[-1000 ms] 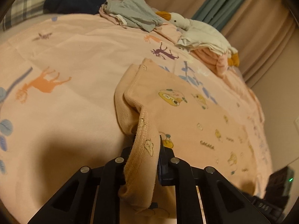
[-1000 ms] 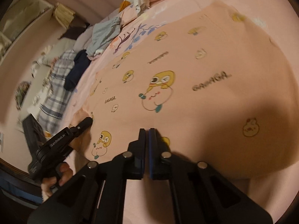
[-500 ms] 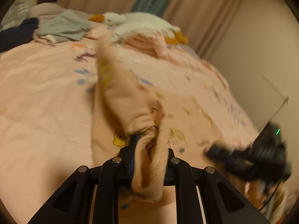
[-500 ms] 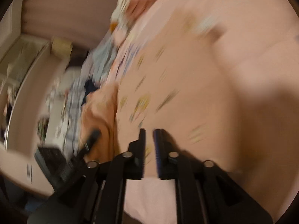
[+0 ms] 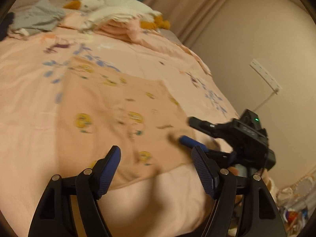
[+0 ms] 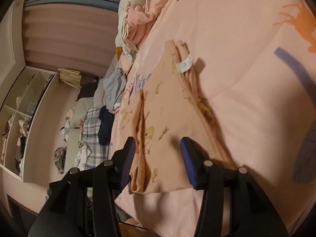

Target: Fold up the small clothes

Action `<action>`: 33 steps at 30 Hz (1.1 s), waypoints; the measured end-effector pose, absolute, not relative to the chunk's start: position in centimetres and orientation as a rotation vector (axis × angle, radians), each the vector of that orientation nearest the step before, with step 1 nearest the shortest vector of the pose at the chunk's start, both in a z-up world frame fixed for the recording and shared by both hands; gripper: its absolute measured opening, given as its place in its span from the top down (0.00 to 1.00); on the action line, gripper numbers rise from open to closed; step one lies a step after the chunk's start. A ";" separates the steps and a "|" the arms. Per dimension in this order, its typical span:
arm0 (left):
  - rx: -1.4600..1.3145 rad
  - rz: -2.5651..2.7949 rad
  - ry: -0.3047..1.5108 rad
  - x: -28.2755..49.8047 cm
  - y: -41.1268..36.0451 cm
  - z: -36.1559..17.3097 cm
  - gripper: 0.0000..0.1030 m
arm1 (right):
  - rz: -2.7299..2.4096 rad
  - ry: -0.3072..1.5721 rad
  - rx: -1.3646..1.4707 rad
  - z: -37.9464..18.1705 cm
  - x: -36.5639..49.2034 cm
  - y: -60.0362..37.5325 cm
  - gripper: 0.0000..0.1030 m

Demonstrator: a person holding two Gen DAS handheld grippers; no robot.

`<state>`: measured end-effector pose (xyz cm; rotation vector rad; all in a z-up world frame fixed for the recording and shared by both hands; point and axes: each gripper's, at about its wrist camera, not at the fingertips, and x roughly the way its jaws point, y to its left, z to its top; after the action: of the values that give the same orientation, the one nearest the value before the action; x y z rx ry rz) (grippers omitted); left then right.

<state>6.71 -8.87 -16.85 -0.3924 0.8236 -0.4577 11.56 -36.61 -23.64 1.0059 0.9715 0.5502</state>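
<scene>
Peach cotton printed with small yellow cartoon figures, the little garment now lies loose on the pink bedspread, spread just ahead of the left gripper. A second ago that gripper was clamped on a bunched fold of this cloth and lifting it; now its jaws are opening, with nothing pinched between them and the garment's near edge lying just beyond the blue pads. The right gripper was fully closed a second ago over the flat cloth; its jaws are opening too, and the garment runs away from the space between the fingers, untouched by either pad. From the right wrist view a fold ridge rises just ahead of the left-hand finger, and a white label shows farther out on the turned-over edge. In the left wrist view the right gripper sits just to the right, at the garment's far corner. Beyond both tools, a white goose plush and a grey shirt lie well away.
</scene>
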 end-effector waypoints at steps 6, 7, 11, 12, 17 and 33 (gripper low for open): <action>-0.371 -0.247 0.847 6.6 -5.4 -17.6 0.28 | 0.654 0.987 0.969 -22.8 12.2 -34.4 0.44; -0.381 -0.245 0.851 6.5 -5.0 -17.7 0.28 | 0.672 0.994 0.958 -22.7 12.4 -33.8 0.43; -0.441 -0.266 0.873 6.0 -3.3 -18.0 0.28 | 0.682 1.036 0.896 -22.3 14.1 -31.3 0.40; -0.440 -0.268 0.875 5.9 -3.1 -18.1 0.28 | 0.689 1.044 0.882 -22.2 14.6 -30.7 0.40; -0.379 -0.239 0.908 5.7 -3.4 -18.9 0.28 | 0.740 1.161 0.701 -22.2 18.5 -25.6 0.40; -0.419 -0.329 0.963 5.1 -4.1 -20.2 0.28 | 0.703 1.142 0.599 -24.0 21.0 -22.5 0.81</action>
<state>5.15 -4.07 -20.25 -0.4194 0.9634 -0.3293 20.97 -22.49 -23.98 0.5987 1.1422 0.7031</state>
